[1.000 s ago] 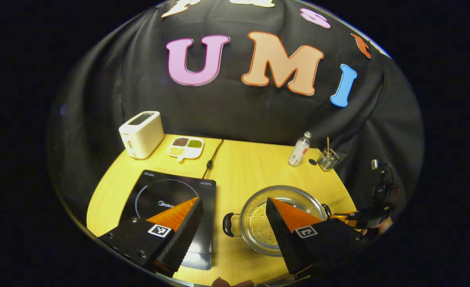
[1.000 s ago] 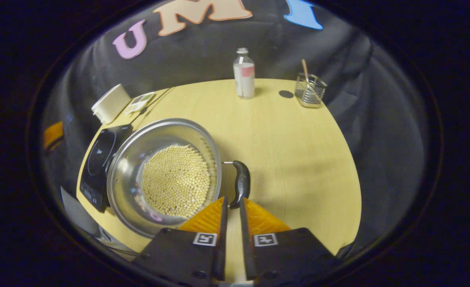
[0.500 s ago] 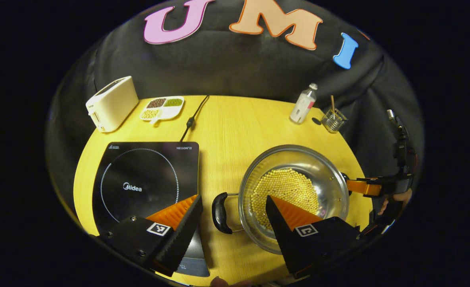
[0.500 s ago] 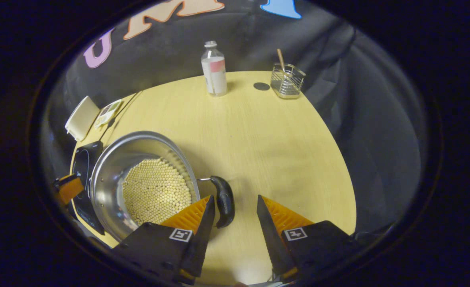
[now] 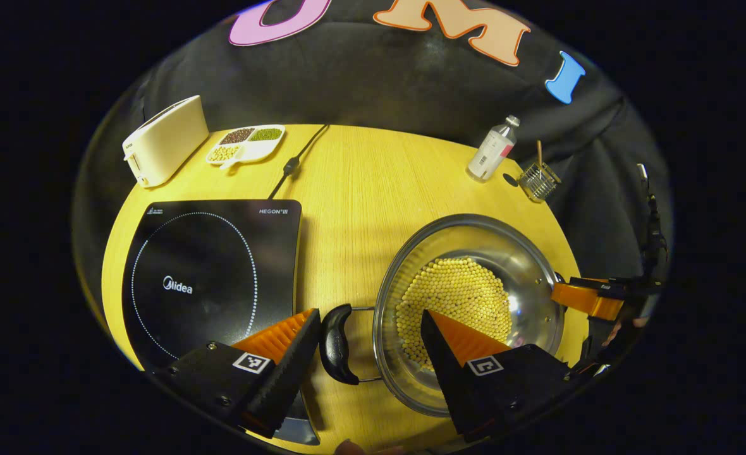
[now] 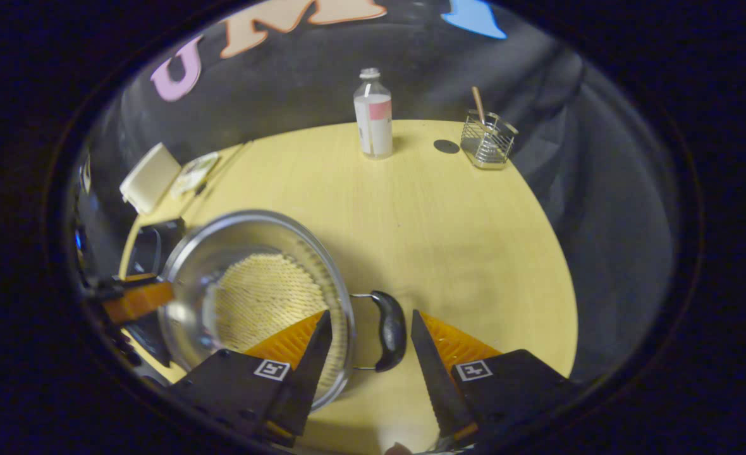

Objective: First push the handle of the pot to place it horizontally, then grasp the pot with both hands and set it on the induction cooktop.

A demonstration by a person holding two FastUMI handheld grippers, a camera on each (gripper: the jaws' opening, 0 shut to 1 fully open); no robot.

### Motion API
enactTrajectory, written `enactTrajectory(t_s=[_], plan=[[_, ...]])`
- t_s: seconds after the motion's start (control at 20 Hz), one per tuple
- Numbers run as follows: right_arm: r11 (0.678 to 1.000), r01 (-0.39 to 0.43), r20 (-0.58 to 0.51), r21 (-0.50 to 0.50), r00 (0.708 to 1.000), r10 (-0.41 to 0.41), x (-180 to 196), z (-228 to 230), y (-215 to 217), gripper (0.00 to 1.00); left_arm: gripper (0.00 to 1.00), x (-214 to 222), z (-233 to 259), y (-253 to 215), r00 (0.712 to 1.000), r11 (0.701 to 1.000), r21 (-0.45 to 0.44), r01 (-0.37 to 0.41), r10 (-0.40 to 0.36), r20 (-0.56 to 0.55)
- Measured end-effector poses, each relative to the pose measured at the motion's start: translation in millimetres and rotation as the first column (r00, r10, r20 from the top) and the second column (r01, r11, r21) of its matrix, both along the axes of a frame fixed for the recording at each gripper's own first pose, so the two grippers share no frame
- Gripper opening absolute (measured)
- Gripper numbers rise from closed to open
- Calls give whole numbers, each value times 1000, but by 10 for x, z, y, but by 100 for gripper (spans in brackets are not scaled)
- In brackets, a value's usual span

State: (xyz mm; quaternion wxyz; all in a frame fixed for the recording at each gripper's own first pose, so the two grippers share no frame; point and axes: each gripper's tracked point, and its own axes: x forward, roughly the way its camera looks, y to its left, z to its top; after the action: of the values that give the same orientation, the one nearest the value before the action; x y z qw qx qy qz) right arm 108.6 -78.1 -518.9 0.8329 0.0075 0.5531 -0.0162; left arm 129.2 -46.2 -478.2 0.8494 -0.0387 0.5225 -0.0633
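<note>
My left gripper (image 5: 370,328) stands wide open around the pot's near side: the black left handle (image 5: 336,344) lies between my fingers, just beside the left one, while my right finger hangs over the pot's bowl, and neither presses on anything that I can see. My right gripper (image 6: 372,328) is wide open too, the black right handle (image 6: 391,330) sitting in the gap between the fingers, closer to the right one, apart from both. The steel pot (image 5: 531,278) holds a bed of small yellow beads (image 5: 455,291) and rests on the yellow table (image 5: 360,189), its two handles lined up across from each other. In the left gripper view my right gripper (image 5: 585,298) shows at the pot's far rim. The black induction cooktop (image 5: 208,265) lies just beside the pot on its left, a strip of bare table between them. Farther back stand a cream toaster (image 5: 164,139), a divided snack dish (image 5: 244,141) and the cooktop's cord (image 5: 294,164); on the other side, near the table's far edge, a bottle (image 6: 373,114) and a wire holder (image 6: 487,137).
</note>
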Motion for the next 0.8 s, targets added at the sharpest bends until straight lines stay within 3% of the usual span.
enactTrajectory(t_s=[0.1, 0.3, 0.35, 0.4, 0.45, 0.5, 0.55, 0.6, 0.65, 0.75, 0.8], plan=[[1000, -7, -1, 2, 1000, 7, 31, -55, 51, 70, 97, -2, -57, 20, 1000, 1000, 2, -12, 12, -6], [1000, -25, -67, -10, 997, 25, -88, -265, 24, 76, 93, -82, -225, 57, 999, 1000, 18, -26, 26, -47], [1000, -16, -58, -10, 998, 15, -45, -270, -11, 71, 90, -104, -240, 62, 998, 999, 26, -25, 27, -57], [1000, 14, -49, 7, 999, -14, -57, -317, 5, 67, 85, -60, -190, 133, 999, 998, 51, -30, 31, -24], [999, 37, -34, 34, 999, -36, -66, -214, 14, 67, 67, 29, -155, 157, 999, 998, 55, -34, 32, 22], [998, 39, -40, 43, 998, -37, -69, -262, 16, 58, 61, 28, -147, 138, 999, 998, 50, -28, 28, 16], [999, 25, -54, 46, 998, -22, -133, -244, 14, 62, 65, 4, -153, 125, 1000, 998, 55, -7, 8, -3], [999, 23, -38, 43, 999, -21, -106, -239, 21, 58, 65, 13, -170, 130, 1000, 998, 67, 11, -11, -1], [999, 27, -43, 43, 999, -26, -135, -246, 19, 62, 62, 11, -183, 135, 1000, 996, 82, 25, -25, -4], [999, 36, -37, 37, 999, -34, -105, -220, 21, 51, 61, 18, -199, 130, 1000, 996, 88, 16, -16, -5], [999, 32, -34, 38, 999, -31, -102, -216, 21, 51, 61, 23, -172, 125, 1000, 997, 78, 7, -7, 2]])
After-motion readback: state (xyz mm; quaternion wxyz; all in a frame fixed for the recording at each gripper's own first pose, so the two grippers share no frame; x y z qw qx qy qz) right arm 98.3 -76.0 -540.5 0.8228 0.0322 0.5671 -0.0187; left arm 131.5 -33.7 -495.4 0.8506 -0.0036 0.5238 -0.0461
